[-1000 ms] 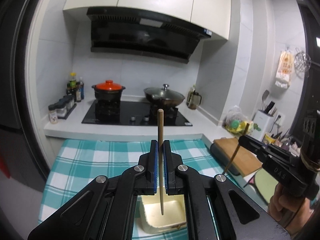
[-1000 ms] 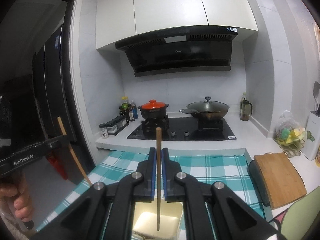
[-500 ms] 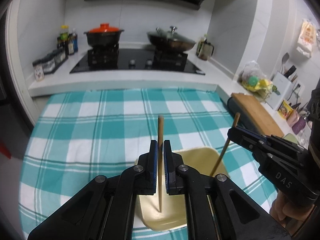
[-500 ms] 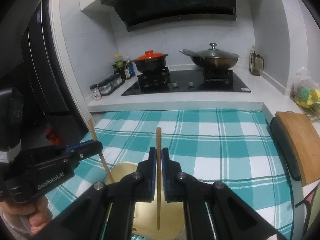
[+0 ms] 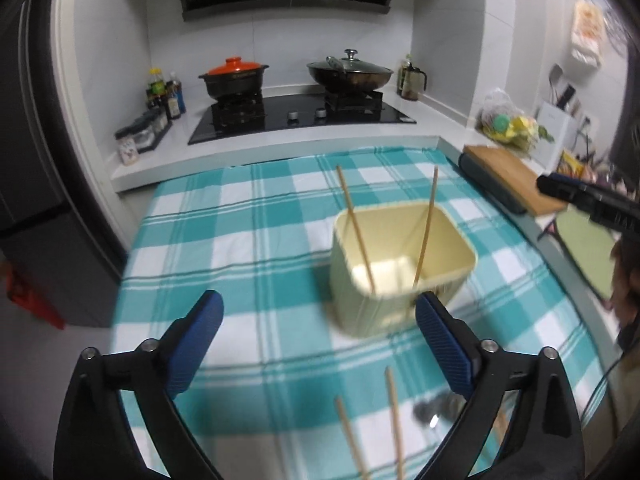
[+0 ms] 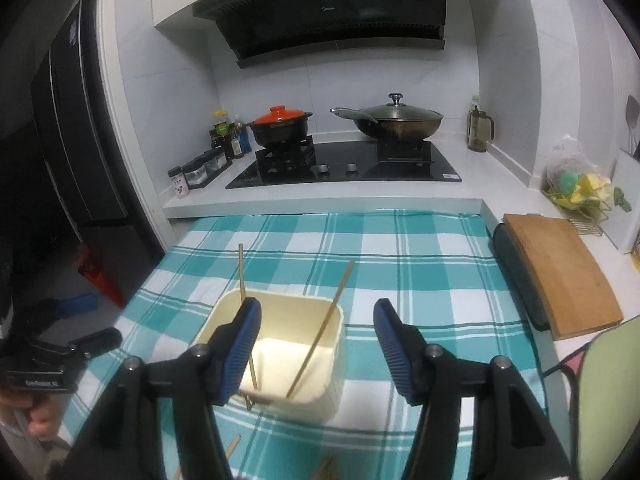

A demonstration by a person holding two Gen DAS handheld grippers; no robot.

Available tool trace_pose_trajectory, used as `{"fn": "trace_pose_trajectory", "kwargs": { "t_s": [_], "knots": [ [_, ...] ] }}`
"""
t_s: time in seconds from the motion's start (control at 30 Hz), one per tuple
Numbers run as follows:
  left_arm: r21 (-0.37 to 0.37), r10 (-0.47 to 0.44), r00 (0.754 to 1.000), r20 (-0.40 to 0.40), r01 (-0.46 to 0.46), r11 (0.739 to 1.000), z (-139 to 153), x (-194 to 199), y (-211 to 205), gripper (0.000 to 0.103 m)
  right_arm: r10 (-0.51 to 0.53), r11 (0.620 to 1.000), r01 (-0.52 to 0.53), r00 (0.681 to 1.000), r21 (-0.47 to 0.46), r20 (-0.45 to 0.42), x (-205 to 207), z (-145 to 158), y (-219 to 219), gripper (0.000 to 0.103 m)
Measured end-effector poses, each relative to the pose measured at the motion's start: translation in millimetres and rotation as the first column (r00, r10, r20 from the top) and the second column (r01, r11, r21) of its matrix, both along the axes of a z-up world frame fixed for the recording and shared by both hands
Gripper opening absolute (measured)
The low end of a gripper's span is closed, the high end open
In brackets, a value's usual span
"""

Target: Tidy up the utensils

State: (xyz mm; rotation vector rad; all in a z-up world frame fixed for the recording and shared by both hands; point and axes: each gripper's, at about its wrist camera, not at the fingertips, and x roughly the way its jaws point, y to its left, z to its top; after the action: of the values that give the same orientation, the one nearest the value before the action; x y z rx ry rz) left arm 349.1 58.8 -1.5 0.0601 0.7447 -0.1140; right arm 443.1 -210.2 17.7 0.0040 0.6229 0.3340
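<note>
Left wrist view: left gripper point(image 5: 318, 320) jaws opening, nothing between them; cream container point(image 5: 404, 258) stands just beyond on the checked cloth point(image 5: 240, 216), two chopsticks point(image 5: 356, 228) leaning inside. Right wrist view: right gripper point(image 6: 318, 346) jaws opening, empty, the container directly ahead and below.

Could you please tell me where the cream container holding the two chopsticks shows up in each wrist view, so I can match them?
Left wrist view: the cream container sits right of centre, just beyond the right finger.
Right wrist view: it sits lower left of centre, partly behind the left finger.
Shared landmark: the orange-lidded pot on the stove.
</note>
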Motion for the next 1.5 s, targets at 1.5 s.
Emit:
{"fn": "trace_pose_trajectory", "kwargs": {
  "t_s": [1.5],
  "knots": [
    [-0.121, 0.168, 0.976, -0.140, -0.186, 0.975, -172, -182, 3, 0.100, -0.171, 0.981, 0.165, 0.984, -0.100, -0.057, -264, -195, -51, 0.055]
  ]
}}
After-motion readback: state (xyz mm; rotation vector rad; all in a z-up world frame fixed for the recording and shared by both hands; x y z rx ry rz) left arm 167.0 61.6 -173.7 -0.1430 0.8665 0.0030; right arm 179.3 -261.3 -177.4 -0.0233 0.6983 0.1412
